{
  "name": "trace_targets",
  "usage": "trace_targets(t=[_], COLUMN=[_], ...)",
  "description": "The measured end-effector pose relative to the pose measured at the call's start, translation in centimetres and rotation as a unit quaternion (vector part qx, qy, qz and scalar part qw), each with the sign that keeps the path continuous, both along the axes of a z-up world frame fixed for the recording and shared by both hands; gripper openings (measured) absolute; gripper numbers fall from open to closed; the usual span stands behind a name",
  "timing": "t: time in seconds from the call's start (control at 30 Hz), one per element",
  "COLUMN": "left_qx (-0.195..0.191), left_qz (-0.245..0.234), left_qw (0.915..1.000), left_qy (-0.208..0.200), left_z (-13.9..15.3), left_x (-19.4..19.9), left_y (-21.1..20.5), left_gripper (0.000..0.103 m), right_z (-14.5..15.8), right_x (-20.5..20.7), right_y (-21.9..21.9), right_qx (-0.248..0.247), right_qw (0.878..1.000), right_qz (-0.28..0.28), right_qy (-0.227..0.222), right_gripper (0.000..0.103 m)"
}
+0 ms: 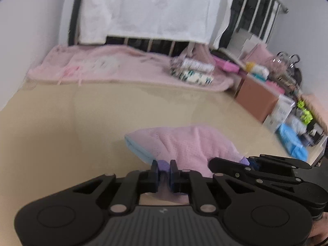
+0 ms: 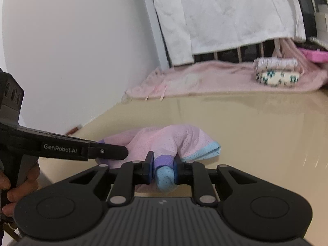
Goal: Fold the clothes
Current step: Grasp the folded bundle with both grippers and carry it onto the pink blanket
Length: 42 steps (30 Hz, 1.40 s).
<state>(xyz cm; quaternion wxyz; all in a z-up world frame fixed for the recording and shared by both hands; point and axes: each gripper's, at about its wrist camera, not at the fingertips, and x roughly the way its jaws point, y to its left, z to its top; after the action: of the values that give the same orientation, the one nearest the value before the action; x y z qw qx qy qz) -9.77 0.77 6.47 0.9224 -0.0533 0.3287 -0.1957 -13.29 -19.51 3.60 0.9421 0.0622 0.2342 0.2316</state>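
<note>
A small pink mesh garment (image 1: pixel 190 145) with light blue and purple trim lies bunched on the beige table (image 1: pixel 82 123). My left gripper (image 1: pixel 164 171) is shut on its purple near edge, the cloth pinched between the pads. In the right wrist view the same pink garment (image 2: pixel 164 139) rises in a hump, and my right gripper (image 2: pixel 163 169) is shut on a roll of its blue and purple hem. The left gripper (image 2: pixel 114 152) reaches in from the left there, held by a person's hand (image 2: pixel 18 184). The right gripper (image 1: pixel 246 164) shows at the right of the left wrist view.
A pink blanket (image 1: pixel 102 65) covers the far side of the table, with folded patterned clothes (image 1: pixel 192 71) stacked on it. Boxes and clutter (image 1: pixel 266 100) line the right edge. A white sheet (image 1: pixel 153 10) hangs over a dark railing behind. A white wall (image 2: pixel 71 51) stands left.
</note>
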Motion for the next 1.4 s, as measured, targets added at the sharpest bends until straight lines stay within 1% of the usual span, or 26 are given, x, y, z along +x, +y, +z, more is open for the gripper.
trace_targets(t=[0.07,0.13,0.2,0.3,0.4,0.47,0.5,0.6,0.63,0.67,0.77,0.83,0.93,1.03,1.1,1.17,1.23,1.27,1.3,1.33,1.4], left_qx=[-0.001,-0.004,-0.013,-0.038,-0.052,-0.060,-0.058,-0.057,-0.068,-0.077,-0.098,-0.111,-0.103,-0.103,-0.095,-0.097,-0.115,-0.126,-0.141,-0.154,-0.157], left_qz=[-0.010,-0.024,-0.039,-0.069,-0.088,-0.086,-0.084,-0.084,-0.085,-0.088,-0.074,-0.065,-0.057,-0.050,-0.054,-0.065,-0.063,-0.062,-0.063,-0.063,-0.057], left_qw=[0.9998,0.9992,0.9983,0.9960,0.9940,0.9940,0.9944,0.9944,0.9937,0.9929,0.9924,0.9916,0.9928,0.9924,0.9920,0.9911,0.9895,0.9884,0.9863,0.9843,0.9845], left_qy=[-0.015,-0.030,-0.042,-0.042,-0.041,-0.032,-0.031,-0.027,-0.025,-0.022,-0.001,0.009,0.019,0.045,0.063,0.065,0.060,0.058,0.060,0.061,0.054], left_z=[1.4,3.3,5.4,9.1,12.7,14.8,15.6,17.5,17.7,17.5,15.7,13.7,10.2,5.6,2.7,0.6,0.2,0.0,0.0,0.1,0.4], left_x=[1.8,4.5,7.7,13.8,20.1,24.6,26.9,32.9,34.9,36.7,41.8,44.5,47.3,49.0,49.2,48.7,48.3,48.1,48.1,48.1,48.1], left_y=[-0.9,-2.1,-3.3,-6.0,-9.6,-12.3,-13.6,-17.2,-17.9,-18.1,-19.2,-19.9,-21.1,-21.9,-22.6,-22.9,-22.4,-22.2,-21.8,-21.4,-21.1], left_gripper=[0.008,0.008,0.008,0.009,0.009,0.009,0.009,0.009,0.009,0.009,0.009,0.009,0.009,0.009,0.009,0.010,0.011,0.014,0.016,0.018,0.028], right_z=[1.5,3.4,5.5,9.3,13.4,15.6,16.6,18.6,18.9,18.8,17.9,16.3,12.9,8.6,6.1,3.8,3.2,2.9,2.9,2.8,3.2], right_x=[1.1,2.8,4.8,8.9,15.0,19.3,21.6,28.1,30.2,32.3,37.9,40.7,45.0,48.3,48.8,48.7,48.0,47.6,47.3,47.1,46.2], right_y=[-1.0,-2.3,-3.6,-6.4,-9.8,-11.4,-12.2,-14.3,-15.0,-16.0,-18.6,-20.2,-21.6,-22.6,-23.1,-23.9,-24.2,-24.4,-24.3,-24.3,-24.5], right_qx=[0.000,-0.005,-0.014,-0.019,-0.023,-0.028,-0.032,-0.049,-0.050,-0.049,-0.046,-0.041,-0.030,-0.032,-0.035,-0.030,-0.022,-0.019,-0.025,-0.033,-0.031], right_qw=[1.000,0.999,0.998,0.996,0.995,0.995,0.994,0.994,0.995,0.995,0.997,0.998,0.998,0.997,0.996,0.995,0.996,0.996,0.996,0.995,0.996], right_qz=[-0.009,-0.018,-0.029,-0.045,-0.059,-0.067,-0.072,-0.074,-0.073,-0.071,-0.055,-0.046,-0.041,-0.037,-0.042,-0.044,-0.044,-0.044,-0.050,-0.056,-0.063], right_qy=[-0.013,-0.029,-0.047,-0.069,-0.076,-0.073,-0.070,-0.058,-0.049,-0.040,-0.019,-0.002,0.028,0.060,0.075,0.088,0.080,0.075,0.072,0.070,0.059], right_gripper=[0.017,0.017,0.017,0.017,0.017,0.017,0.017,0.017,0.017,0.017,0.017,0.017,0.017,0.017,0.017,0.017,0.019,0.022,0.031,0.034,0.035])
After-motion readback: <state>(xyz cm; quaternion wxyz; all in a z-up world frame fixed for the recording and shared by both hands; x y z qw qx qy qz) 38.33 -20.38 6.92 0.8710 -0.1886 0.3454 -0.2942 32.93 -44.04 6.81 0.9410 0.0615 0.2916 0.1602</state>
